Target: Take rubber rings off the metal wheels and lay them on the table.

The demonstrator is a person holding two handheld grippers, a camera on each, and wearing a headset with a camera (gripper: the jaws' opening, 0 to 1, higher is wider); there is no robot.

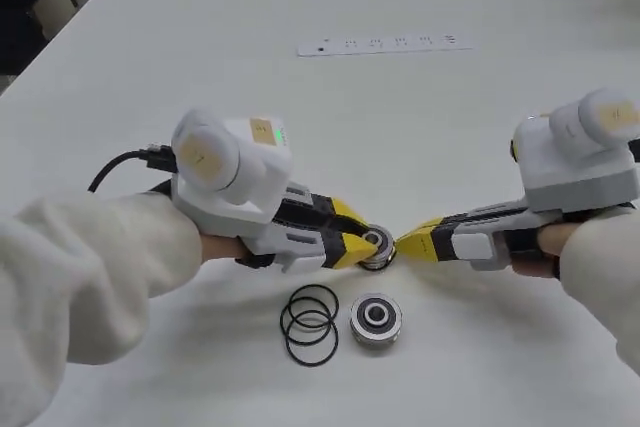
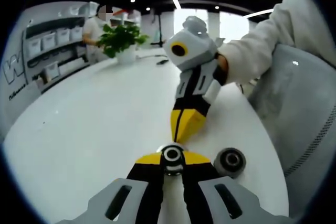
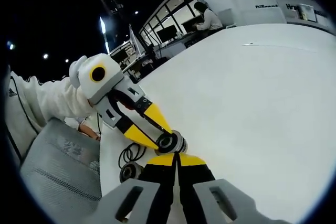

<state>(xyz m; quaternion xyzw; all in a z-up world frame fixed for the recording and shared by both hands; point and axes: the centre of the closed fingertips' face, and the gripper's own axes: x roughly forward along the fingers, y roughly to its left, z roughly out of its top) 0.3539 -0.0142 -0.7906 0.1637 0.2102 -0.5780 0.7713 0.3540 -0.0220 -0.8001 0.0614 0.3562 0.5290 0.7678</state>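
My left gripper [image 1: 366,246] is shut on a metal wheel [image 1: 378,244], holding it just above the white table [image 1: 420,137]. The wheel [image 2: 172,156] sits between its yellow jaws. My right gripper [image 1: 402,244] comes in from the right, shut, its tips against the held wheel's rim; whether they pinch the wheel's ring is hidden. In the right gripper view the right gripper [image 3: 177,157] meets the wheel [image 3: 170,141]. A second wheel [image 1: 376,319] lies on the table in front, beside three loose black rubber rings [image 1: 311,323].
A white power strip [image 1: 385,44] lies far back on the table. A black cable [image 1: 120,162] trails behind the left gripper. A grey chair [image 2: 304,119] stands beside the table edge. A potted plant [image 2: 122,38] is at the far end.
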